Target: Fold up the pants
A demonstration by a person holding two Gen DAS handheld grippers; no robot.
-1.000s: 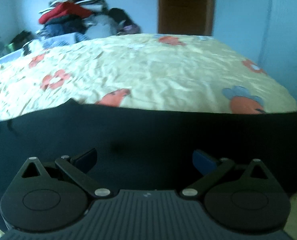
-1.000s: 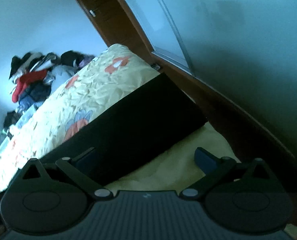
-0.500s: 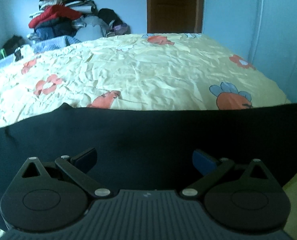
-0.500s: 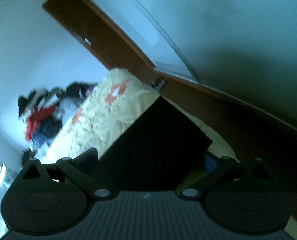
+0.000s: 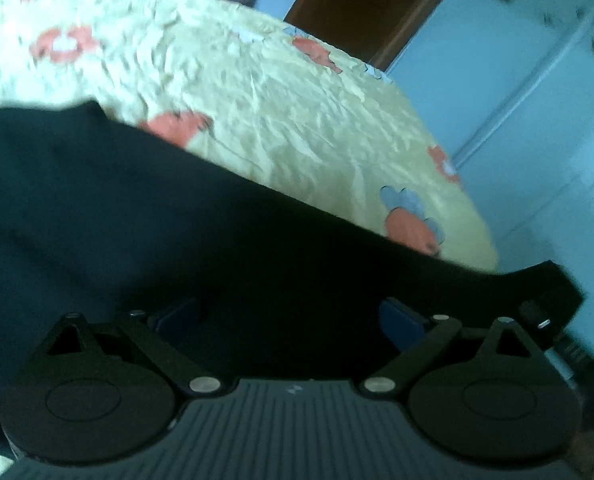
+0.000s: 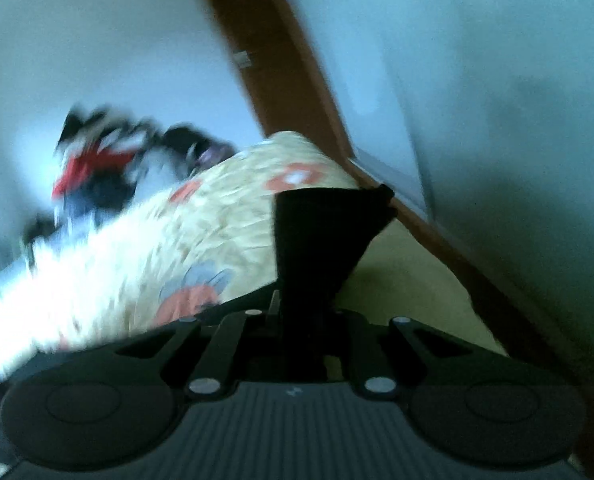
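The black fabric pants (image 5: 185, 216) lay spread along the near edge of the bed with its yellow flowered cotton sheet (image 5: 257, 92). The left gripper (image 5: 289, 316) hovered over them, jaws wide apart. The right gripper (image 6: 303, 312) had just been closing and pinched a raised pants end at the bed's corner.

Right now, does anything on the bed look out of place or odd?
Nothing looks damaged or spilled. The black pants lie across the flowered bedspread; the right gripper, jaws just closed, pinches one end and lifts it. Only a blurred clothes heap beyond the bed looks untidy.
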